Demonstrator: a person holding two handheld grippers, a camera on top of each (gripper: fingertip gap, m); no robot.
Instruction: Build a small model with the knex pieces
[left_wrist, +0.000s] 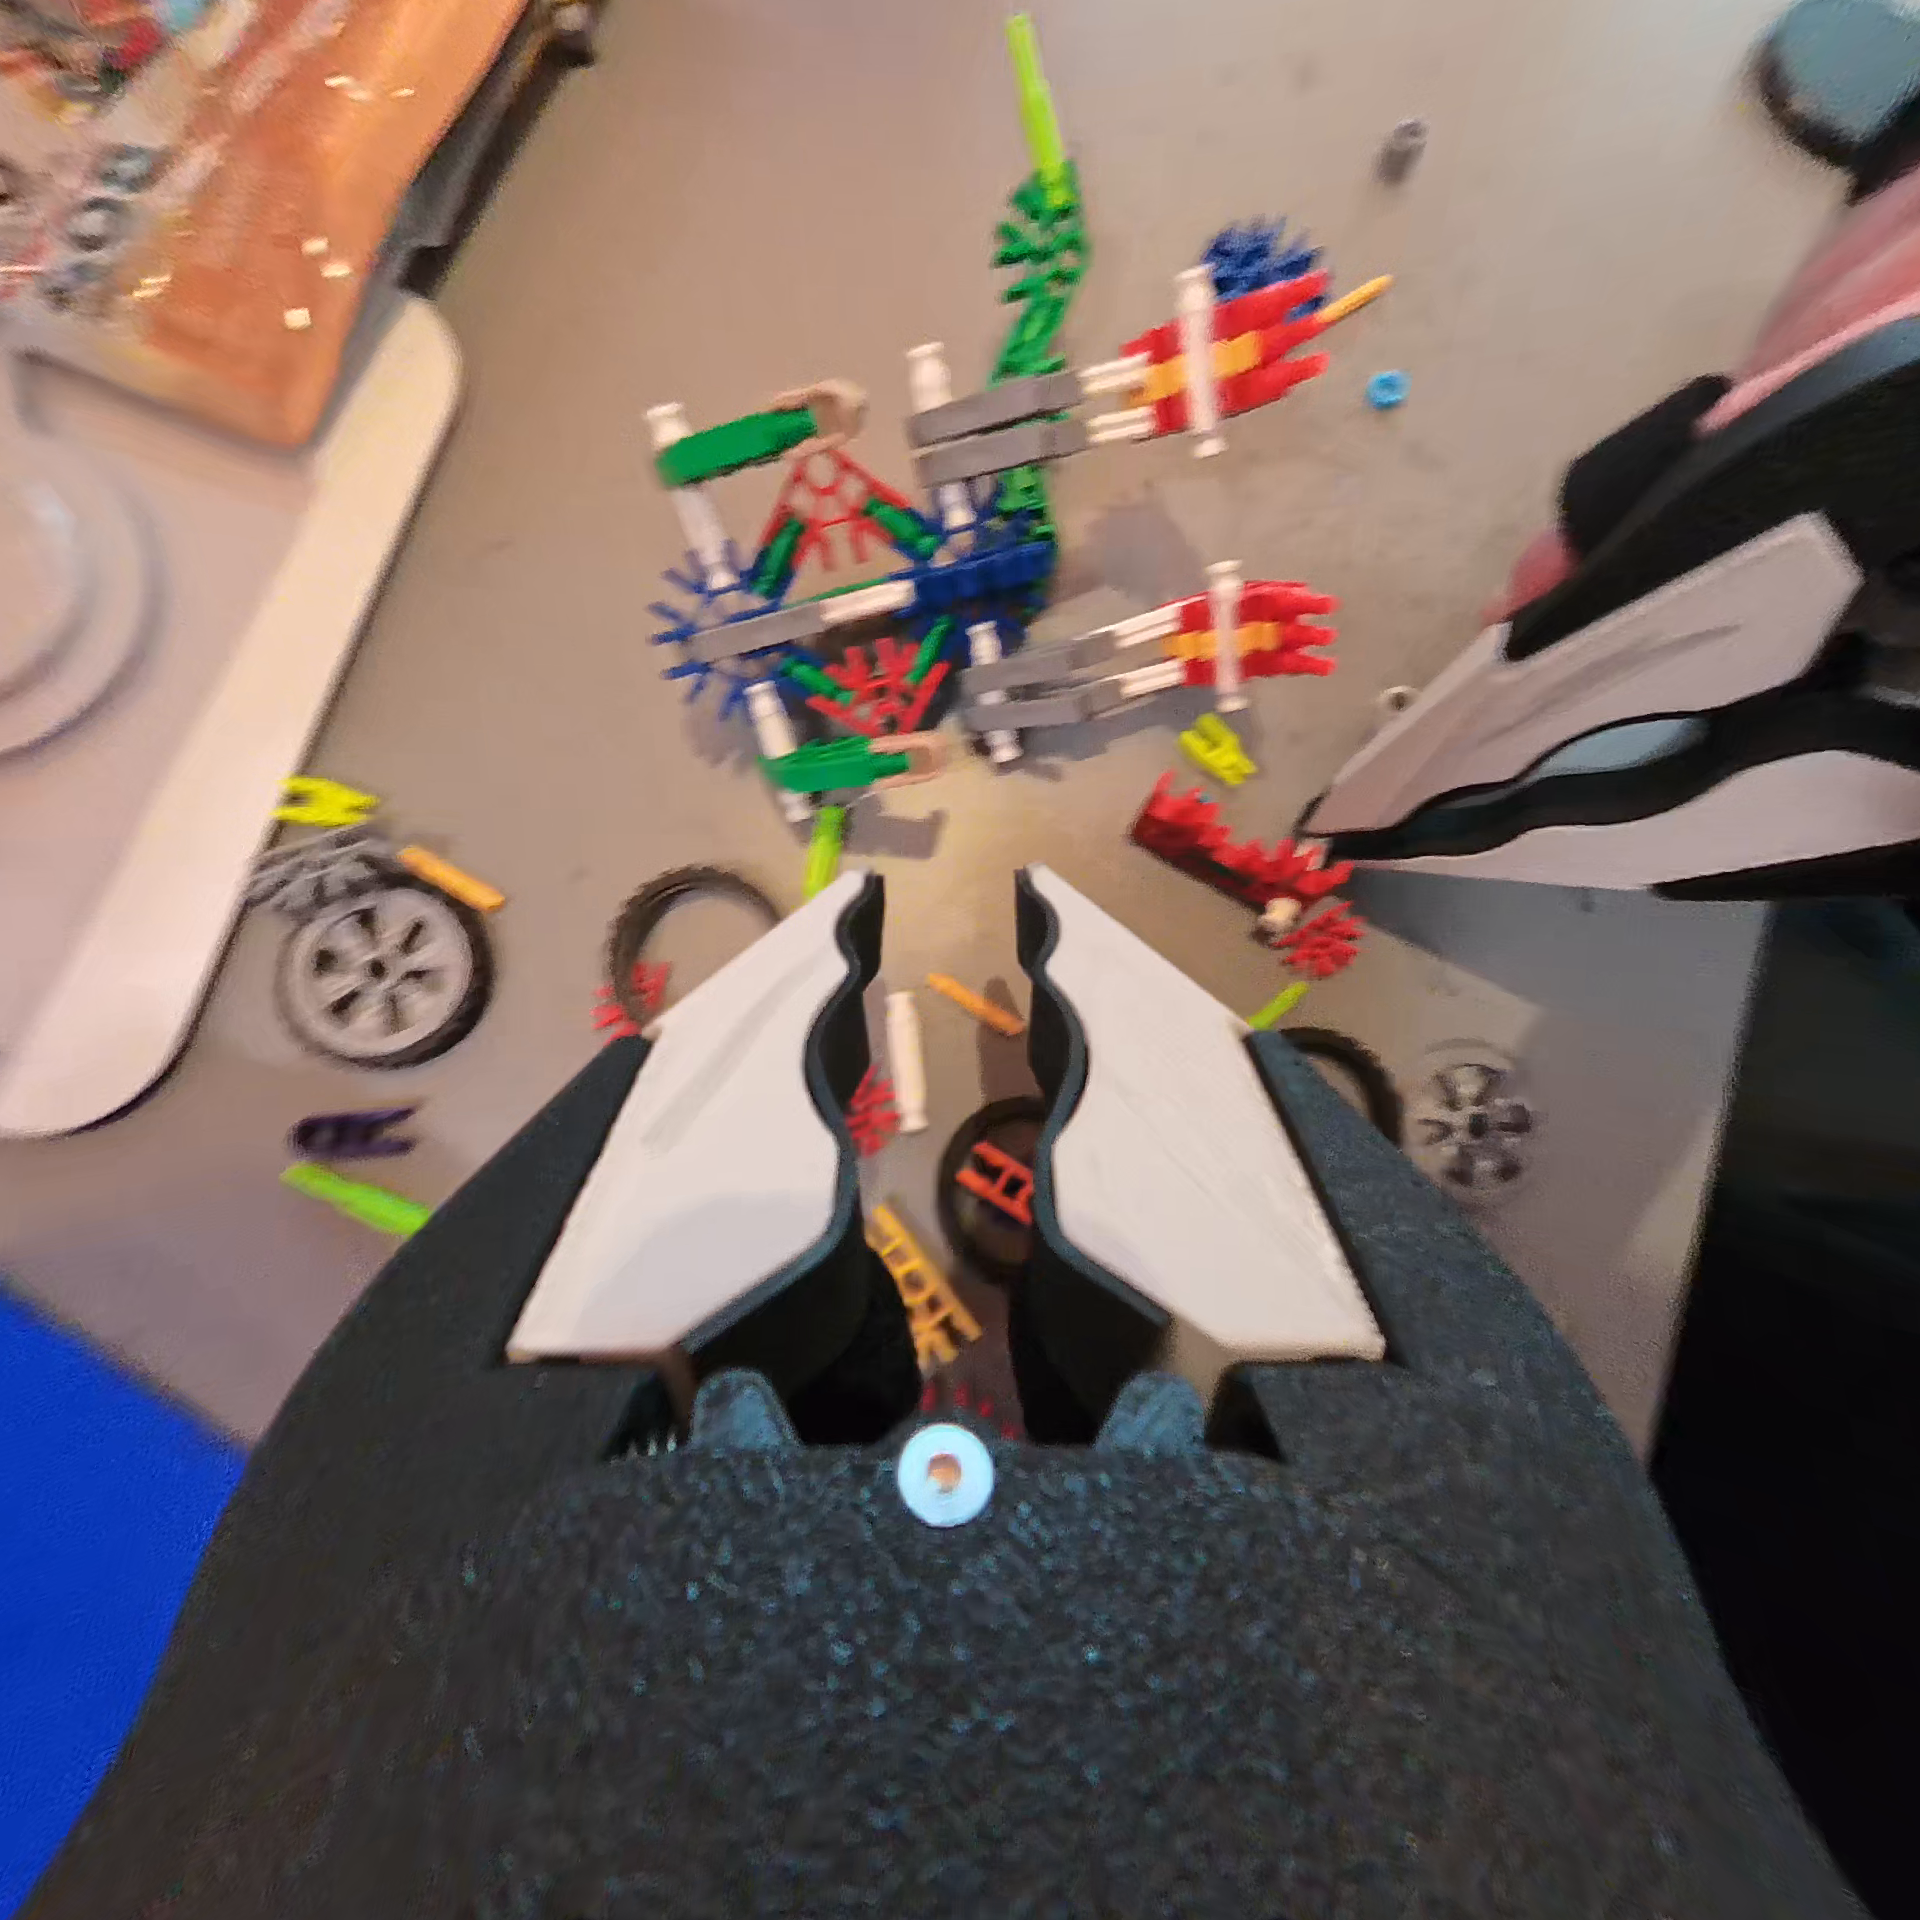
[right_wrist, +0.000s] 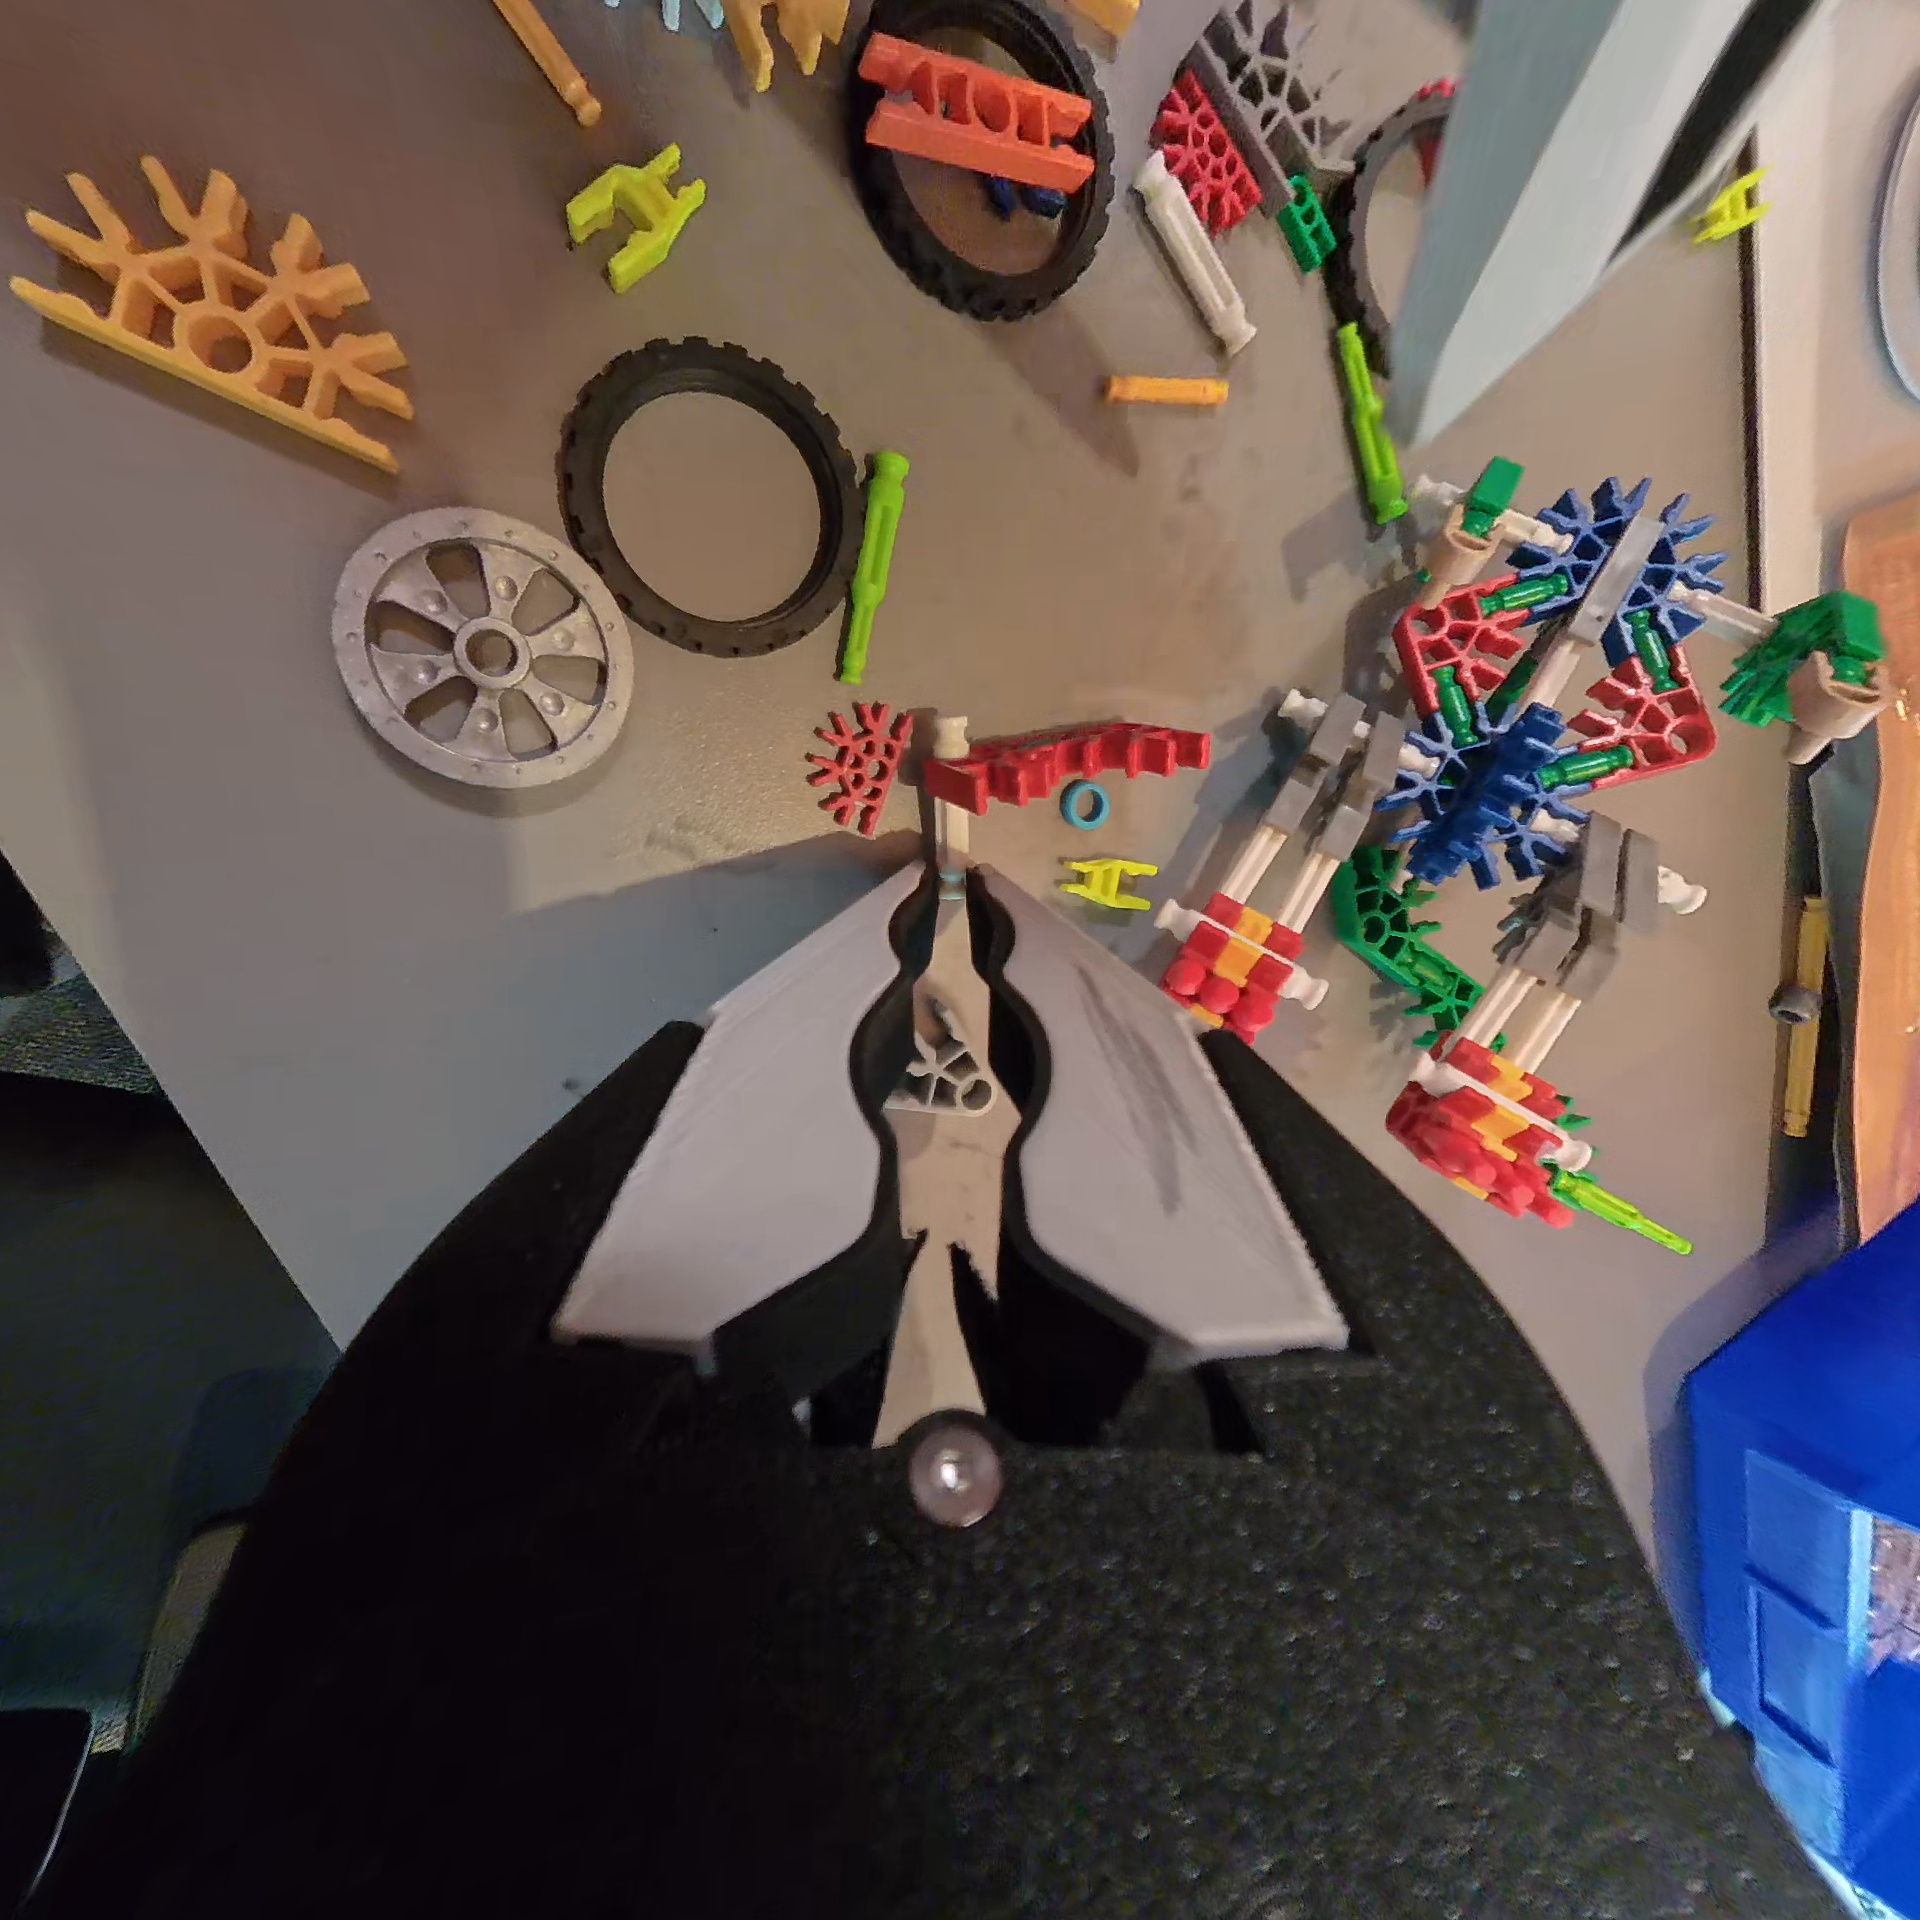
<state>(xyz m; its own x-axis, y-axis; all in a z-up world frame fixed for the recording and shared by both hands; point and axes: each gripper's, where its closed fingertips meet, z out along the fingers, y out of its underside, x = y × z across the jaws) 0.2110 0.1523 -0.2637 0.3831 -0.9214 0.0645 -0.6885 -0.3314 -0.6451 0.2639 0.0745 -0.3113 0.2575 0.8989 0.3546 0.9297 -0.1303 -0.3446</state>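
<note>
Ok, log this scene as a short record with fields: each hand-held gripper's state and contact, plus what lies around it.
left hand-held gripper: open, holds nothing, above loose pieces
below it: white rod, orange rod
right hand-held gripper: shut on white rod joined to red connector
near right tips: red snowflake, blue ring, yellow clip
further left: silver hub, black tyre
to the right: built model
surface: grey table
</note>
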